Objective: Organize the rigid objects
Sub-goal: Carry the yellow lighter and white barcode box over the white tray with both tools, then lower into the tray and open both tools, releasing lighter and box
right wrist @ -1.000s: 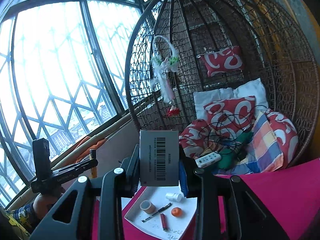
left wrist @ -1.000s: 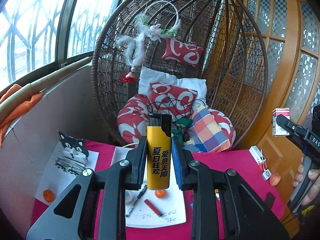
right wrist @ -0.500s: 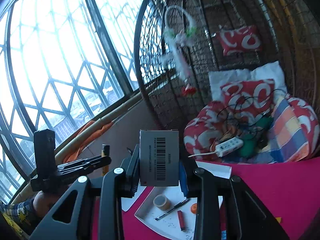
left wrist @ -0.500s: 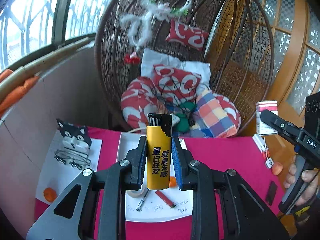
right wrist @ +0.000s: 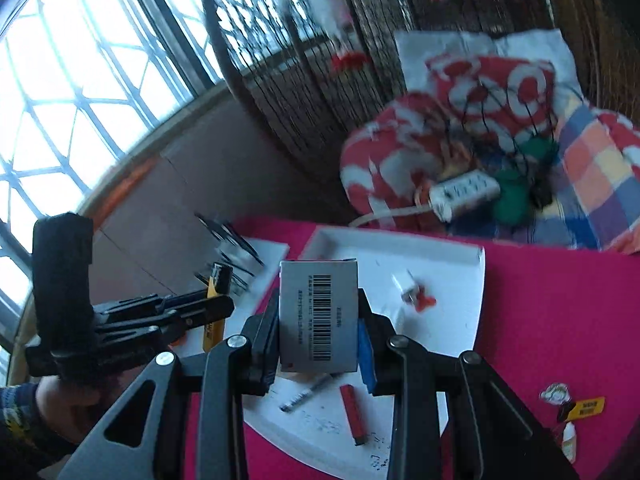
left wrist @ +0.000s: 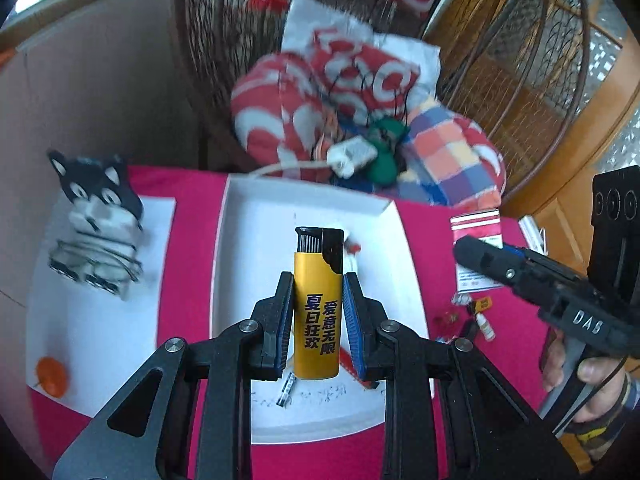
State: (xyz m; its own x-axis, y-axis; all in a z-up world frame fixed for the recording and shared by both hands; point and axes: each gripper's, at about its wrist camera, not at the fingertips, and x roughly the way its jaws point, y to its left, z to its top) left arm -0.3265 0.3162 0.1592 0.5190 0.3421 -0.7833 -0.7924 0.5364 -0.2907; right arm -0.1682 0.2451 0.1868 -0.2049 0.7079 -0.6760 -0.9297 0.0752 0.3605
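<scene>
My left gripper (left wrist: 318, 312) is shut on a yellow lighter (left wrist: 318, 308) with a black top, held upright above a white tray (left wrist: 240, 208) on the pink table. My right gripper (right wrist: 319, 320) is shut on a small grey box (right wrist: 318, 316) with a barcode, above the same tray (right wrist: 472, 280). The right gripper also shows in the left wrist view (left wrist: 468, 254), holding the box (left wrist: 476, 226), red and white on this side. The left gripper shows in the right wrist view (right wrist: 224, 306) with the lighter (right wrist: 214, 308). A red stick (right wrist: 353, 414) and a pen (right wrist: 308, 394) lie in the tray.
A cat-shaped holder (left wrist: 94, 220) stands on a white sheet (left wrist: 100, 340) at the left, with an orange ball (left wrist: 51, 374). Small bits (right wrist: 568, 408) lie on the pink cloth at the right. A wicker hanging chair (left wrist: 500, 60) with cushions and a power strip (right wrist: 464, 194) stands behind the table.
Both grippers have tilted down and moved over the table; the tray now fills more of both views. Both still hold their objects.
</scene>
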